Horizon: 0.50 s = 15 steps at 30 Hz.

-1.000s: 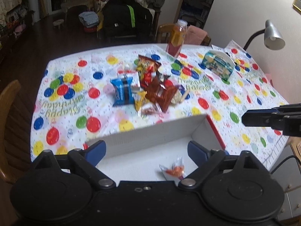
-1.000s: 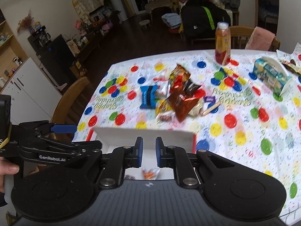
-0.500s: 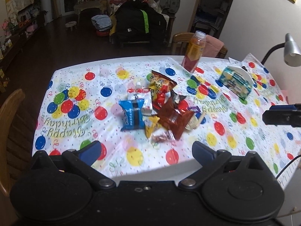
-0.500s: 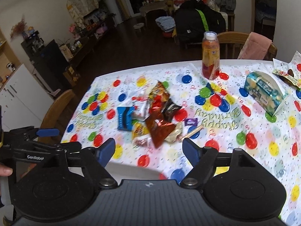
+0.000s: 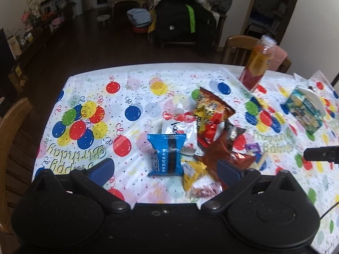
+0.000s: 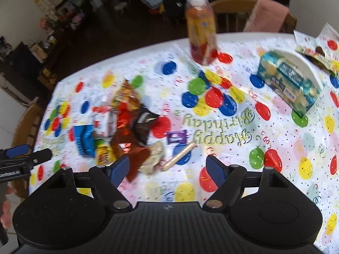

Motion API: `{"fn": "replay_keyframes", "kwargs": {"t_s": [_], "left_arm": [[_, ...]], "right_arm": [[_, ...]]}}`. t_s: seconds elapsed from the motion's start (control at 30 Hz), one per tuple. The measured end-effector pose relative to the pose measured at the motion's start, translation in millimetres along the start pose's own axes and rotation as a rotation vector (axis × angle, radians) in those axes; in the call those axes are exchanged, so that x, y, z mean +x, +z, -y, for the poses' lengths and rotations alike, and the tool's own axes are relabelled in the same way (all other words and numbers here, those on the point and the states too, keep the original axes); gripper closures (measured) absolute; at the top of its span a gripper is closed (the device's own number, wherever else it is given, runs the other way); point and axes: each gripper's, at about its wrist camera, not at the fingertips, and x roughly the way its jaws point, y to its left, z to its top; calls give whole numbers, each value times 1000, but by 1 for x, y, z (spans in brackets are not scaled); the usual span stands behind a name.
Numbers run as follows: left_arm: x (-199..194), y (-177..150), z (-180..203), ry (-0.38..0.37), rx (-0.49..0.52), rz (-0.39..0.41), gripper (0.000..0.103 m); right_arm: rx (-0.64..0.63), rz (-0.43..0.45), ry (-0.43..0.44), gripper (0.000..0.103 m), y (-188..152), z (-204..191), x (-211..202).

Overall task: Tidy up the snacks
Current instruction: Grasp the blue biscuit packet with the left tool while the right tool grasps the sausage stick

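Snacks [image 5: 197, 135] lie in one loose heap near the middle of the table, on a plastic birthday tablecloth [image 5: 89, 127] printed with coloured balloons. Both tools are empty: the left gripper [image 5: 165, 168] has its jaws spread wide just before the blue packet [image 5: 166, 154], and the right gripper [image 6: 167, 168] is released too, hanging over the right edge of the heap, near the brown bag [image 6: 129, 148] and a thin paper stick [image 6: 180, 156]. The bags overlap each other, so I think a closing jaw may catch two of them together, or press the chips inside and break them. The foil looks slippery and the cloth is smooth plastic, so a packet may slide away instead of being caught, and the cloth itself could be pinched and pulled. The small purple candy [image 6: 177, 136] is easy to miss or to push aside. A tall orange bottle [image 5: 257, 63] stands at the far edge, well apart from the heap, and a green-blue box [image 6: 290, 82] lies to the right. Behind the table I see wooden chairs, a dark floor, a black bag and shelves in a rather dim room.
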Motion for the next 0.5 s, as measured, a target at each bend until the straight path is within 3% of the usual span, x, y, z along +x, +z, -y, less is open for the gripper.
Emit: {"fn": "replay_keyframes", "kwargs": {"t_s": [0.5], "left_arm": [[80, 12, 0, 68, -24, -118, 7]], "right_arm": [[122, -107, -59, 24, 15, 23, 90]]}}
